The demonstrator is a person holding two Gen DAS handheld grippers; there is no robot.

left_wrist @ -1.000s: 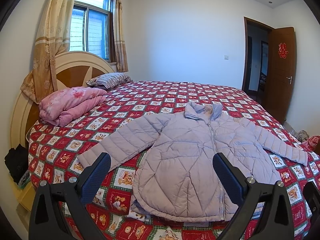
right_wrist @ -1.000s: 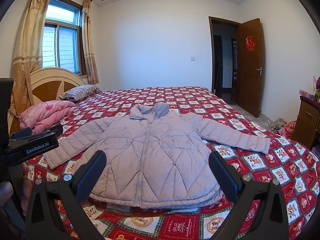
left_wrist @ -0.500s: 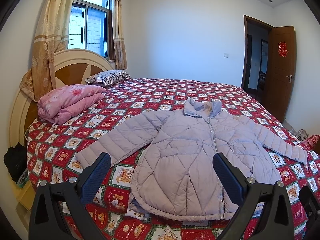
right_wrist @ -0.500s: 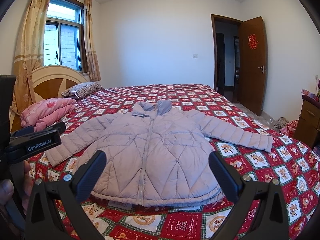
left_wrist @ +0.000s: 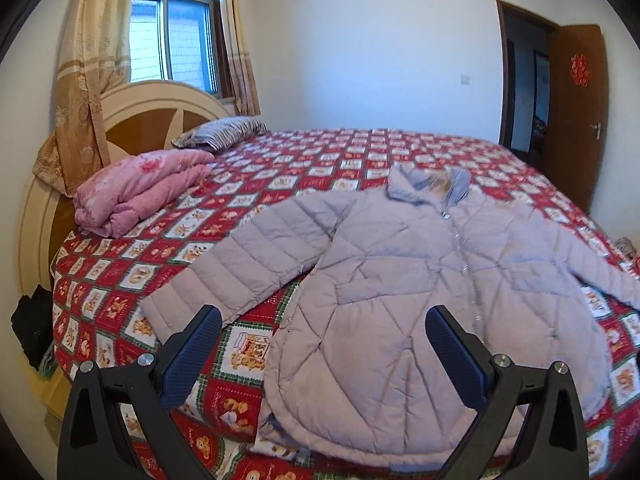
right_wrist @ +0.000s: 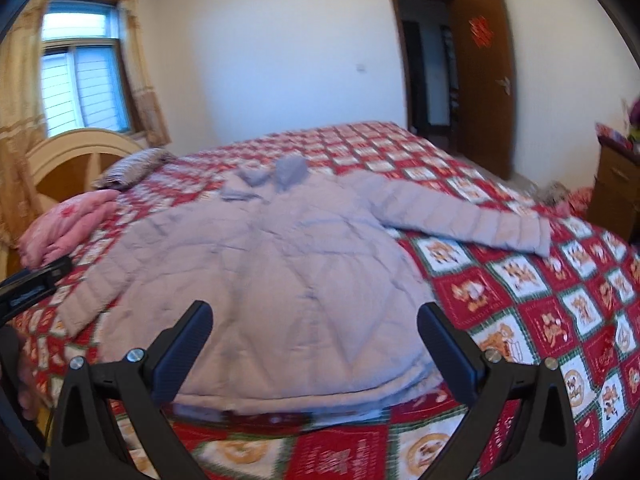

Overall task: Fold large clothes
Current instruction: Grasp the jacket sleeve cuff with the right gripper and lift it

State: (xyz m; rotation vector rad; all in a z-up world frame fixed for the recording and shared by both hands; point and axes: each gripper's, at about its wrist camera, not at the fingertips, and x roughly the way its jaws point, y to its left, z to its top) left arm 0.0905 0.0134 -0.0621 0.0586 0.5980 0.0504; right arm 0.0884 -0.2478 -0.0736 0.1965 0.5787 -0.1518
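A pale lilac quilted jacket [left_wrist: 404, 280] lies flat, front up and zipped, on the red patterned bedspread [left_wrist: 320, 160], both sleeves spread out. It also shows in the right wrist view [right_wrist: 280, 280], blurred. My left gripper [left_wrist: 322, 344] is open and empty, above the jacket's lower left hem near the left sleeve cuff [left_wrist: 180, 300]. My right gripper [right_wrist: 314, 340] is open and empty, above the jacket's hem; the right sleeve [right_wrist: 472, 216] stretches away to the right. The left gripper's body [right_wrist: 32, 284] shows at the right wrist view's left edge.
A folded pink quilt [left_wrist: 136, 192] and a striped pillow [left_wrist: 224, 134] lie by the headboard [left_wrist: 160, 112] at the left. An open wooden door [left_wrist: 572, 112] stands at the far right. A wooden cabinet [right_wrist: 616, 188] stands right of the bed.
Both grippers have moved forward and lower toward the jacket's hem. The right wrist view has swung and tilted, now blurred with motion. Both grippers stay open.
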